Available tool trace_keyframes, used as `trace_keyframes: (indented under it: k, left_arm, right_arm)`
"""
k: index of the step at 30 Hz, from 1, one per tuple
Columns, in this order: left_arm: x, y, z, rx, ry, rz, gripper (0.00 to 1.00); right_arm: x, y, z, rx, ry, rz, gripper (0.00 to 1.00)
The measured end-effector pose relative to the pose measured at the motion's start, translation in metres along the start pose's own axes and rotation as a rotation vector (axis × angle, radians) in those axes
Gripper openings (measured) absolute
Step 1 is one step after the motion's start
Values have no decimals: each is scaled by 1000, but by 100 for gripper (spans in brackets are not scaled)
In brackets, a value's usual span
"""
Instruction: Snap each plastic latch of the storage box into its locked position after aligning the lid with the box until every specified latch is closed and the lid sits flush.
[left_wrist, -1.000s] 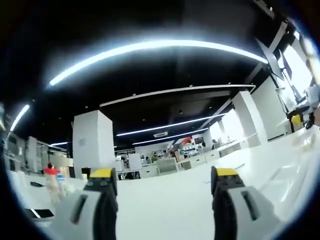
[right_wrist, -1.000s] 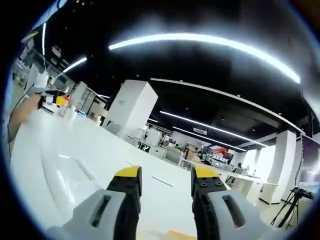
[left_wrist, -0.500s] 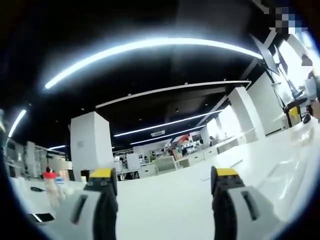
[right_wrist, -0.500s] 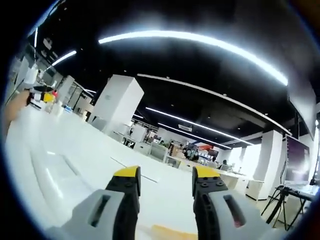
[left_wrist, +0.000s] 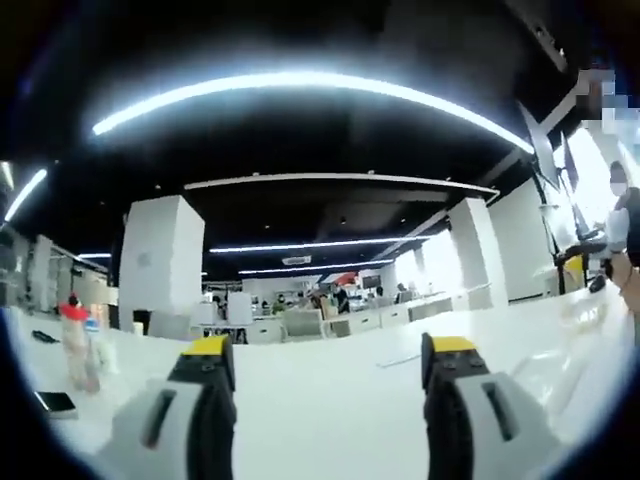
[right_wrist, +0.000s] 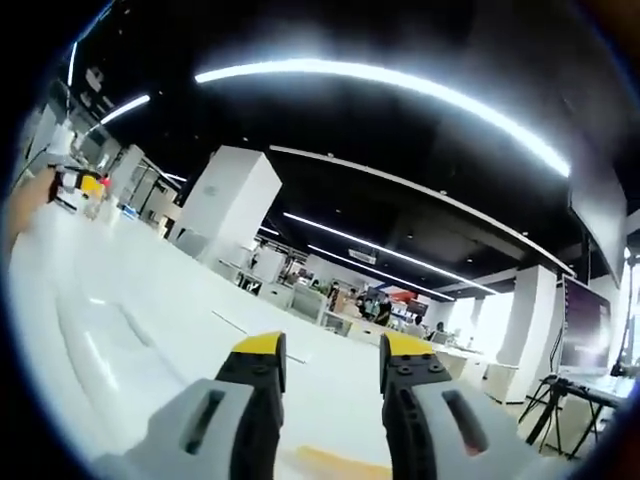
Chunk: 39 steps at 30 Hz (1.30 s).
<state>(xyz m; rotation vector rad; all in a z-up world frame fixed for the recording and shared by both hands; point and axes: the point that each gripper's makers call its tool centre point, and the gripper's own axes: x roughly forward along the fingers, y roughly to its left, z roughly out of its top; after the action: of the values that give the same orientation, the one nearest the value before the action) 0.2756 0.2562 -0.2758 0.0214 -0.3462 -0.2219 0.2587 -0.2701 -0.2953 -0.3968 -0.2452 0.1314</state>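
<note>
My left gripper points level across a white table, its yellow-tipped jaws wide apart with nothing between them. A glossy, pale moulded surface, apparently the storage box lid, lies low at the right edge of the left gripper view. The same lid shows at the lower left in the right gripper view. My right gripper is open too, with a narrower gap and nothing held. No latch can be made out. The other gripper shows far right, and the left one shows far left, held by a hand.
A red-capped bottle and a dark phone stand on the table at the left. A yellowish strip lies just below my right jaws. Beyond the table are white pillars, desks and distant people.
Both views have shifted and rolled slightly with the hands; the left gripper view now sits more level. Both grippers' jaws keep the same gaps, and nothing was taken hold of.
</note>
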Motion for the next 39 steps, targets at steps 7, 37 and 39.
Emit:
trace_keyframes:
  k: [7,37,39]
  left_arm:
    - [3,-11,8,-64,-15,-55,78]
    - [40,-147,40,-67,98,-503,75]
    - [42,-154,39,-68,113,-527,75]
  right_arm:
    - [1,3,-2,22,4,13,35]
    - [-1,3,6,42,-34,3,34]
    - [0,5,6,34,-29,2,34]
